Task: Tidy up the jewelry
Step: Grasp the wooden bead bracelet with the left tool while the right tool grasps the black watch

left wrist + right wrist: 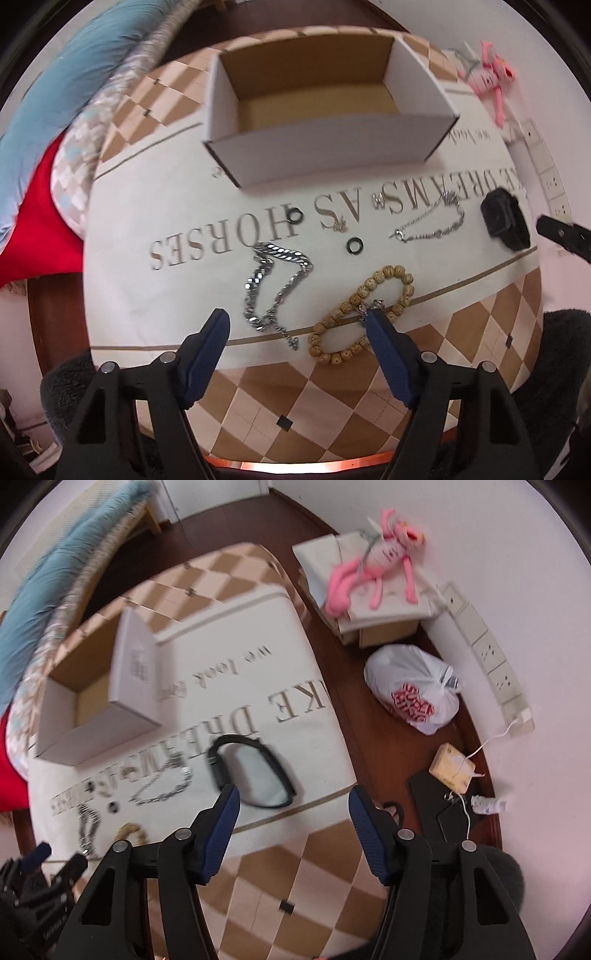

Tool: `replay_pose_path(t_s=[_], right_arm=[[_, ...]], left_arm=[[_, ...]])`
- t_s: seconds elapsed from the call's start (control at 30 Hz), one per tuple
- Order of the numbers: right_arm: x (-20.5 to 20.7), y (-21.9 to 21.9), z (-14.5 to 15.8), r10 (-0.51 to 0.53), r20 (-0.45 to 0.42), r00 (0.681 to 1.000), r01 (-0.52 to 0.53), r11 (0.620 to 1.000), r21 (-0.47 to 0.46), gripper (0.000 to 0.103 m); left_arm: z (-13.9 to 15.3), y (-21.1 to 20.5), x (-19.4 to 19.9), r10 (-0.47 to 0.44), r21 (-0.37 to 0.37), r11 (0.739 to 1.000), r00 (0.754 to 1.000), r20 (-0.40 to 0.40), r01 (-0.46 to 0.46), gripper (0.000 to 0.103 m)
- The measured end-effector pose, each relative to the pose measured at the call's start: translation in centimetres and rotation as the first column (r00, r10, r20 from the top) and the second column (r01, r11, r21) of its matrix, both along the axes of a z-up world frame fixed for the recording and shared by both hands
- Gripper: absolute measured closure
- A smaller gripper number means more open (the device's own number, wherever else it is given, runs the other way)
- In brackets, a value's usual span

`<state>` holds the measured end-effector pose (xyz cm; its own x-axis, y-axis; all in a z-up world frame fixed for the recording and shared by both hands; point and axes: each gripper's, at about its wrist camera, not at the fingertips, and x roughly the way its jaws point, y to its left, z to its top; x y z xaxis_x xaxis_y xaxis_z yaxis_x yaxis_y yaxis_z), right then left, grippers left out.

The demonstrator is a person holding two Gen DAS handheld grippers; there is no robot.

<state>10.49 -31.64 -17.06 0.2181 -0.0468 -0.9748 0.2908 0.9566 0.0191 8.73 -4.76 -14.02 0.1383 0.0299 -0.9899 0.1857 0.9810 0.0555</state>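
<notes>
A cream cloth printed with gold lettering [177,206] covers the table, an empty white cardboard box [325,107] at its far side. The left gripper [295,325] hangs spread and empty, its tips straddling the heavy silver curb chain [275,280] and the tan wooden bead bracelet [362,314]. The right gripper [293,805], also spread and empty, stands just short of the black watch [251,771], which lies ahead and to its left.

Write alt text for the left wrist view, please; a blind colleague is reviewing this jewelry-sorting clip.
The open left gripper hangs over a chunky silver chain and a wooden bead bracelet on a printed cloth, holding nothing. Beyond lie two dark rings, a thin silver bracelet, a black watch and an empty cardboard box.
</notes>
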Motion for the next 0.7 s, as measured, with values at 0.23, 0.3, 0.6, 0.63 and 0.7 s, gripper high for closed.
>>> replay_pose_path(t_s=[0.23,0.3,0.6,0.63,0.7], right_arm=[[1.3,-0.1,-4.2,0.008,-0.055,0.998,-0.005,0.998,0.062,0.057],[1.3,0.9,-4.2,0.058,-0.026,0.998,-0.057,0.998,0.033,0.072],[-1.7,4.2,-4.5,0.156,-0.011,0.988,-0.155,0.987,0.037,0.096],[-2.1,4.3,-4.3,0.152,-0.012,0.988,-0.152,0.988,0.043,0.096],[-3.0,4.4,-4.0,0.142,-0.009,0.990,-0.141,0.988,0.058,0.096]], left_arm=[[-3.0,-0.8,0.7,-0.054,-0.004,0.999,0.997,-0.063,0.054,0.029],[-3.6,-1.1,0.8,-0.069,-0.003,0.998,0.996,-0.065,0.069,0.029],[-5.1,-3.7,1.1,-0.177,-0.049,0.983,0.983,-0.054,0.174,0.082],[-5.2,-4.2,1.0,-0.190,-0.048,0.981,0.980,-0.052,0.188,0.086],[-5.6,-4.8,0.8,-0.192,-0.046,0.981,0.980,-0.048,0.190,0.086]])
